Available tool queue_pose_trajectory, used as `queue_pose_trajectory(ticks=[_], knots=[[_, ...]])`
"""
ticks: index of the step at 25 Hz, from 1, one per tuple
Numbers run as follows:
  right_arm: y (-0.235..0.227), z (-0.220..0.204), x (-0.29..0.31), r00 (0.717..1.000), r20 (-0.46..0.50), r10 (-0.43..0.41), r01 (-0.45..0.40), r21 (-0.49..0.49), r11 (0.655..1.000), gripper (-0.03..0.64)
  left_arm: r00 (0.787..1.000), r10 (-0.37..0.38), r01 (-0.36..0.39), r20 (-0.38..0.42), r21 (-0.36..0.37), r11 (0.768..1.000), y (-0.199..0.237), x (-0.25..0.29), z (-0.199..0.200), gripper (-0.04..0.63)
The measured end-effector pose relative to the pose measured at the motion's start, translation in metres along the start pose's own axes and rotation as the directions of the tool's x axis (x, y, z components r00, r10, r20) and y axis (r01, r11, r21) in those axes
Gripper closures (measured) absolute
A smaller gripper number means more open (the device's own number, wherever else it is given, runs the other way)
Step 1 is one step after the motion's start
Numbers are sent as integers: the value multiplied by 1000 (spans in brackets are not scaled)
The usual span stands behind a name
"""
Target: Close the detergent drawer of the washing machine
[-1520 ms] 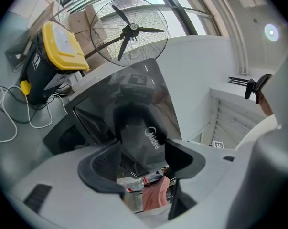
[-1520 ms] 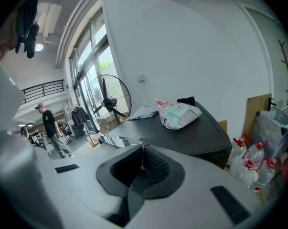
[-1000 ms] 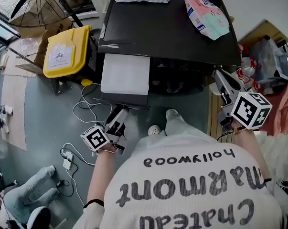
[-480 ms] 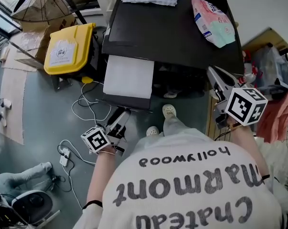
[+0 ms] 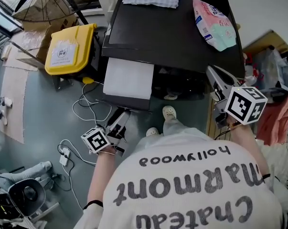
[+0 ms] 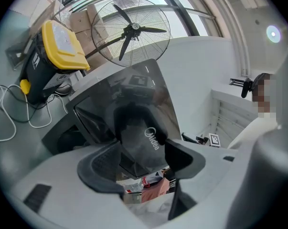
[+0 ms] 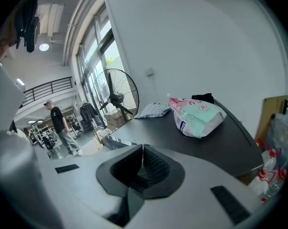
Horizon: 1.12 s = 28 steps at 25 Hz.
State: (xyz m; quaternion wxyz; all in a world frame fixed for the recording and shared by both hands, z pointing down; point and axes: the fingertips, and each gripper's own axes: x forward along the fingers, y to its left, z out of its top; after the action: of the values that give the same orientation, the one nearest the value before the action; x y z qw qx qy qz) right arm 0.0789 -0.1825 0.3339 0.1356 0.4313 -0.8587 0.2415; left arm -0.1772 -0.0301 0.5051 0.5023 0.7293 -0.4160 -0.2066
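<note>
Left claw (image 5: 121, 114) is hovering with its jaws wide apart and nothing between the pads, pointing almost level. The detergent drawer (image 5: 127, 78) is standing pulled out of the washing machine (image 5: 172, 27), just ahead of this claw and apparently not touching it. Right claw (image 5: 213, 75) is riding with its jaws pressed together and empty, off to the right of the drawer, with a soft packet (image 5: 213, 18) lying well ahead of it on the machine's black top. Judged from this layout, the approach step is in hand and closing is not yet begun. The next move is calling for the left claw to meet the drawer's dark front squarely and push straight inward, since an off-centre push could be skewing it.
</note>
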Motion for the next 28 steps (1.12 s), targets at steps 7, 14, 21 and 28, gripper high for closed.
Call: queue_pose_trajectory(ticks=[7, 14, 21, 28], knots=[[-8, 3, -2, 1000, 0, -2, 2, 4, 1000, 588, 1000, 5, -5, 15, 0, 1000, -2, 4, 3, 304], [-17, 2, -4, 1000, 0, -3, 3, 13, 1000, 588, 999, -6, 6, 44, 5, 1000, -10, 13, 8, 304], [-26, 2, -3, 1000, -2, -3, 3, 23, 1000, 588, 998, 4, -4, 58, -6, 1000, -10, 16, 10, 304], [-31, 4, 1, 1000, -1, -1, 1, 27, 1000, 588, 998, -17, 16, 67, 18, 1000, -13, 24, 18, 304]])
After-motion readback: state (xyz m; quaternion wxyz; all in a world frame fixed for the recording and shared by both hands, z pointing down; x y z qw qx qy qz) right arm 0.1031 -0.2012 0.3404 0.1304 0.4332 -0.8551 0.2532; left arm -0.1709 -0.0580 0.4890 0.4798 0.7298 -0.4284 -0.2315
